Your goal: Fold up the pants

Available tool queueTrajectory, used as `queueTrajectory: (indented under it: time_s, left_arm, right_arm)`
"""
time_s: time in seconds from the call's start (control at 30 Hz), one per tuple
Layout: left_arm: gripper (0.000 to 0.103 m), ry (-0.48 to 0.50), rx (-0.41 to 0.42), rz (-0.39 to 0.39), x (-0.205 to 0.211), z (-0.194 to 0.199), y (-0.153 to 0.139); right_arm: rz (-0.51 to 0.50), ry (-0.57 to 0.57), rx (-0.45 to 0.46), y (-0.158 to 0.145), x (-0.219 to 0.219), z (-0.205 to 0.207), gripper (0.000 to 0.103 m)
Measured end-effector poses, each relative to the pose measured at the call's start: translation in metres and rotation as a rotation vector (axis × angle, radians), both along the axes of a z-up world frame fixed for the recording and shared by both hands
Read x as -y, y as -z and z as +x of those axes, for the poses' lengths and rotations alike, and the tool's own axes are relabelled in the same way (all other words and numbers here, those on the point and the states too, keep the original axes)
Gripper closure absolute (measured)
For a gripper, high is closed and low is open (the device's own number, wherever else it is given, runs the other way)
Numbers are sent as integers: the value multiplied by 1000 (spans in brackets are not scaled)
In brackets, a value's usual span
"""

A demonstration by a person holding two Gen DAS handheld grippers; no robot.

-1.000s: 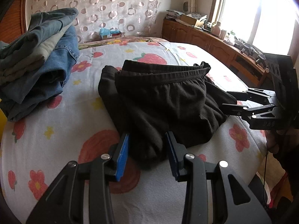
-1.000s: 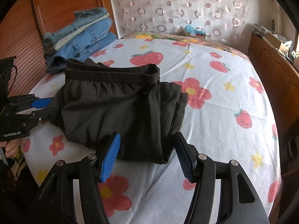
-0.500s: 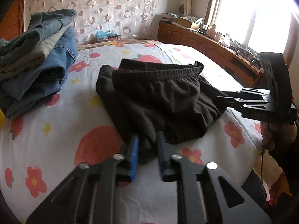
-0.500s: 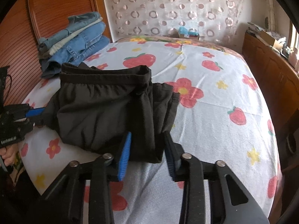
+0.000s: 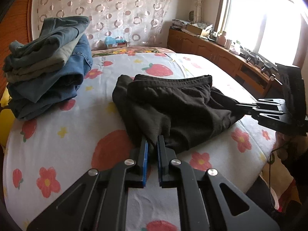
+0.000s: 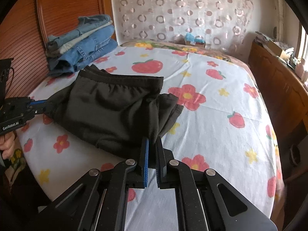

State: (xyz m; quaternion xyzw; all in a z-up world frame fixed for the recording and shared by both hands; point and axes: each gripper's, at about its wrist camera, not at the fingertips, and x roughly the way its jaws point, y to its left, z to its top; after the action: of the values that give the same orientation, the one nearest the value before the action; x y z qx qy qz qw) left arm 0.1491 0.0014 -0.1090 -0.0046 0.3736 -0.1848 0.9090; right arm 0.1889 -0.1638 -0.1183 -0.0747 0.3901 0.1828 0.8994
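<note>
Black pants (image 5: 173,111) pinched by left gripper (image 5: 153,142) and right gripper (image 6: 152,144); label reads, seemingly, "GenRobot.AI" (image 6: 10,126).

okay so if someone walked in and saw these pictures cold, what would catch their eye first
Probably the black pants, bunched mid-bed and pinched at the near corners by both grippers: the left gripper and the right gripper, each shut on the cloth. Next, the loud strawberry-and-flower bedsheet beneath them. Then the stack of folded jeans at the bed's far left, by the wooden headboard.

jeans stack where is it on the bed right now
The jeans stack sits at the bed's far left corner by the wooden headboard, just beyond the black pants.
</note>
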Motion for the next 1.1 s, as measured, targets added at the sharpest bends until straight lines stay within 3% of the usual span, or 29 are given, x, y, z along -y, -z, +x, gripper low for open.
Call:
queueTrajectory:
  time_s: [0.23,0.5,0.73,0.83,1.1]
  left_arm:
    - [98,24,9,-39,0,-32,-12]
    - [92,23,-22,-25,6,-35,-5]
    - [77,-11,-99,-2,3,-23,15]
    - [72,-26,-89,-21,2,-26,18]
    - [68,-47,-16,-14,4,-34,24]
  right_arm:
    - [33,-3,11,-10,7,-23,100]
    - [16,-20,-4,-8,3,-38,100]
    - [7,-24,-10,-5,0,-39,81]
    - [5,-22,-8,-4,-1,-40,69]
    - [16,-19,-15,-2,-3,-42,65]
